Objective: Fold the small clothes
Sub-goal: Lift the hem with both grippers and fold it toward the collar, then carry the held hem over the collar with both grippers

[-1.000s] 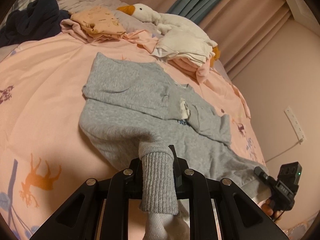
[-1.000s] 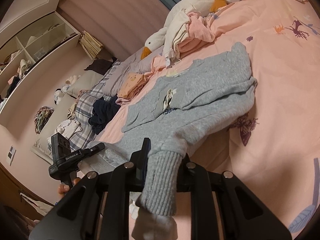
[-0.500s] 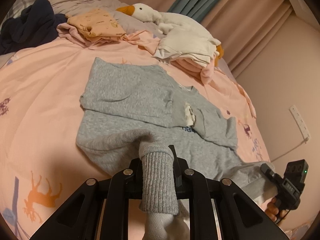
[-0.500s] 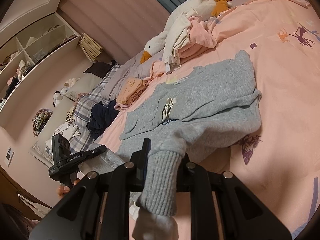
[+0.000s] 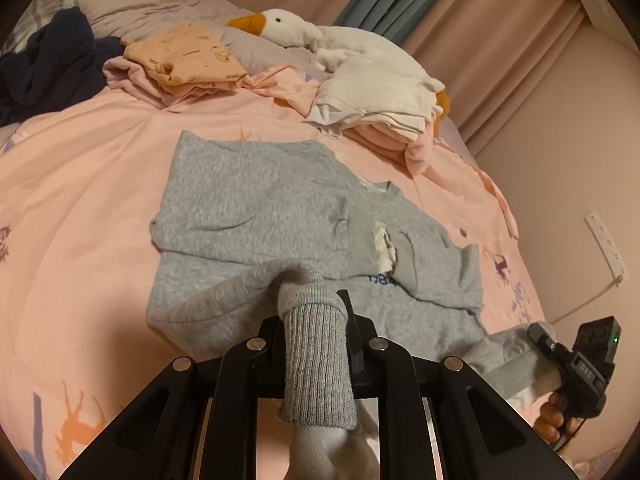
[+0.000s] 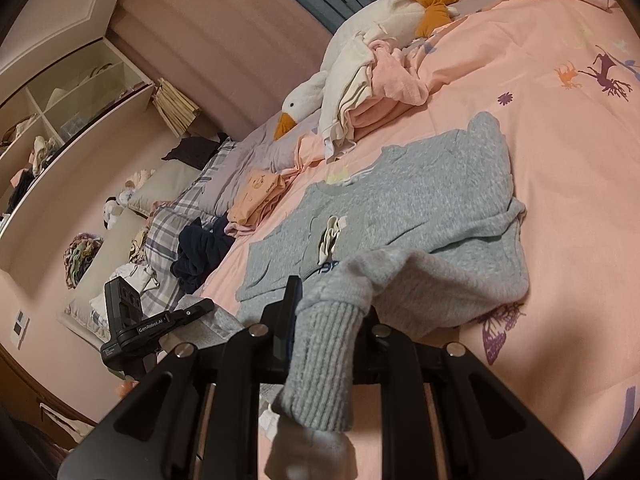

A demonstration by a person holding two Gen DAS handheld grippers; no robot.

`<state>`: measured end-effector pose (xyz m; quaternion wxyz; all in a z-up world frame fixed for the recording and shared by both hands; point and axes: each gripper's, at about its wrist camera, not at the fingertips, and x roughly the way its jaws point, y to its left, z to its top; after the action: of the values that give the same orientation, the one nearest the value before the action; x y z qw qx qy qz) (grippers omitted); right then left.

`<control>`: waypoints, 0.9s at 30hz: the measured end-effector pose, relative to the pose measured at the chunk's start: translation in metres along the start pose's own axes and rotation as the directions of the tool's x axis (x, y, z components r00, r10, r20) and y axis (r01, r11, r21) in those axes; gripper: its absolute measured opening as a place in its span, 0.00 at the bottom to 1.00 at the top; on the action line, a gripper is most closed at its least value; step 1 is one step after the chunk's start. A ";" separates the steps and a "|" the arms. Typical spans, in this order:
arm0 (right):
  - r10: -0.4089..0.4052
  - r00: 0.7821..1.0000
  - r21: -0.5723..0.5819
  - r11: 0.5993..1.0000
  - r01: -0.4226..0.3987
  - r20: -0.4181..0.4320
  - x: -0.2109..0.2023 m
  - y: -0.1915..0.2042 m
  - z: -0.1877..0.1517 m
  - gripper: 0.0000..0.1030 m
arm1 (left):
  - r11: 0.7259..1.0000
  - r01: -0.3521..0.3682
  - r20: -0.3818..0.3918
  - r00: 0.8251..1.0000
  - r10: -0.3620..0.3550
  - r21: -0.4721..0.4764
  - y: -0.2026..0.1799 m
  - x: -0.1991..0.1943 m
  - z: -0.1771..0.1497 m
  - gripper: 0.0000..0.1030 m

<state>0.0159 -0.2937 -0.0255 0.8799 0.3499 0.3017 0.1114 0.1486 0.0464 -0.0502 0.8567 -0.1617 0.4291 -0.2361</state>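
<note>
Both grippers have advanced over the bed (image 5: 80, 208) — we hold the gray sweater (image 5: 256, 204) hem clamped in left gripper (image 5: 314, 312) and right gripper (image 6: 332, 312).

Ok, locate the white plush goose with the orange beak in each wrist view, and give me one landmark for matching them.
Left wrist view: white plush goose lies top centre, beak pointing left, behind the grey sweatshirt.
Right wrist view: the goose lies upper centre, beak pointing down-left, orange feet at the top.
Shared landmark: the folded orange printed garment, near the goose's beak in both.
</note>
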 end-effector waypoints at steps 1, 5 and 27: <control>-0.001 1.000 0.001 1.000 0.001 0.002 0.000 -0.001 0.001 0.18 | 1.000 -0.003 0.000 1.000 0.003 0.002 0.000 0.001 0.002 0.16; -0.004 1.000 0.007 1.000 0.004 0.013 0.002 -0.003 0.005 0.18 | 1.000 -0.009 0.002 1.000 0.009 0.006 0.002 0.005 0.009 0.16; -0.054 0.995 0.017 0.998 0.052 0.088 0.032 -0.010 0.068 0.18 | 0.999 -0.031 0.031 0.999 0.031 0.005 0.004 0.042 0.067 0.16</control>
<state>0.0825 -0.3257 -0.0079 0.8923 0.3528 0.2726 0.0703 0.2263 0.0318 -0.0411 0.8673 -0.1561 0.4175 -0.2214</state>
